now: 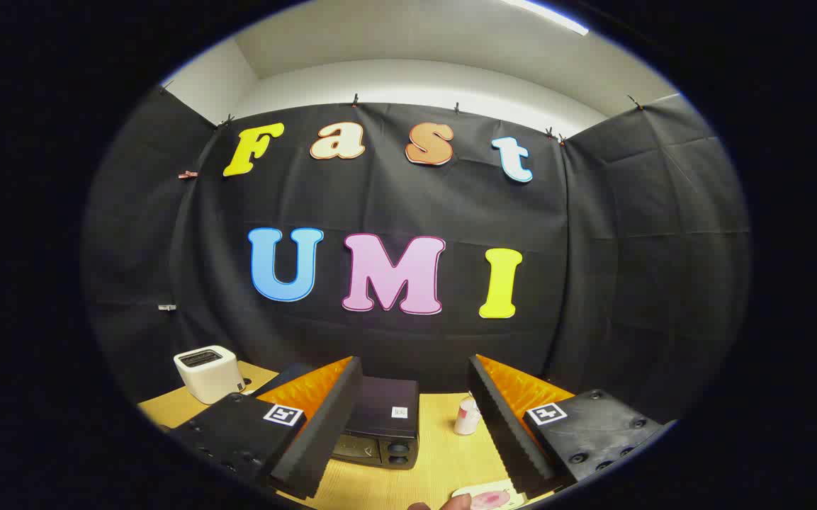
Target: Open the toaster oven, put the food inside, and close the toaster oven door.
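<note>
At the bottom of the frame I see my gripper (415, 425) released, its two fingers spread wide apart with nothing held between them; each finger (323, 425) rises from a dark block that carries a small square marker. At the very bottom edge, low and just right of centre between the fingers, a fingertip (459, 501) of a person touches or overlaps a pale plate (482, 500) that carries a pink piece of food (491, 500); the plate is cut off by the edge of the view, so I cannot tell its full shape. All of this sits on a light wooden table (436, 453) that fills the lower middle of the frame. A little further on, in the lower centre, the dark toaster oven (383, 421) stands just beside the left finger, partly hidden behind it, with its glass front and two round knobs facing me; I cannot tell for sure whether its door is fully closed. To its right, just ahead of the right finger, stands a small pale bottle (466, 416) with a reddish mark. Further back in the lower left, well apart from the oven, a white slot toaster (207, 373) sits near the table's far corner. Beyond everything hangs the black cloth wall (592, 269), with a white ceiling at the top
</note>
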A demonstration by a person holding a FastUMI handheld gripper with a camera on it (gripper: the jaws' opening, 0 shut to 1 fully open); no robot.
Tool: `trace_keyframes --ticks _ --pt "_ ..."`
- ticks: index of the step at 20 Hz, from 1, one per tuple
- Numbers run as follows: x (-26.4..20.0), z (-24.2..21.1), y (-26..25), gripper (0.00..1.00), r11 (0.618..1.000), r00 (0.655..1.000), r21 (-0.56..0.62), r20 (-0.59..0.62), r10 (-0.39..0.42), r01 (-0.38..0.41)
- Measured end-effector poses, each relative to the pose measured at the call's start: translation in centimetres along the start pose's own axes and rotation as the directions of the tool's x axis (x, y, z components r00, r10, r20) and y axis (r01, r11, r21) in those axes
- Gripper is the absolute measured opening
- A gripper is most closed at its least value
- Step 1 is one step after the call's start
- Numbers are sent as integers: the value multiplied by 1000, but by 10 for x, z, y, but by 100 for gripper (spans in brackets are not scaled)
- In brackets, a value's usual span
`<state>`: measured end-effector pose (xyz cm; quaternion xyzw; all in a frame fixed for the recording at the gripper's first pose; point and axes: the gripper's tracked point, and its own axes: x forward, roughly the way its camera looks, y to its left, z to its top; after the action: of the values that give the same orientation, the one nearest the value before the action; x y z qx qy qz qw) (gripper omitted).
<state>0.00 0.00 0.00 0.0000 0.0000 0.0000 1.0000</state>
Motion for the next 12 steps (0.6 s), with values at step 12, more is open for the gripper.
trace_keyframes --ticks 12 --pt "0 -3 12 98 1000 1000 4 -11 2 -2"
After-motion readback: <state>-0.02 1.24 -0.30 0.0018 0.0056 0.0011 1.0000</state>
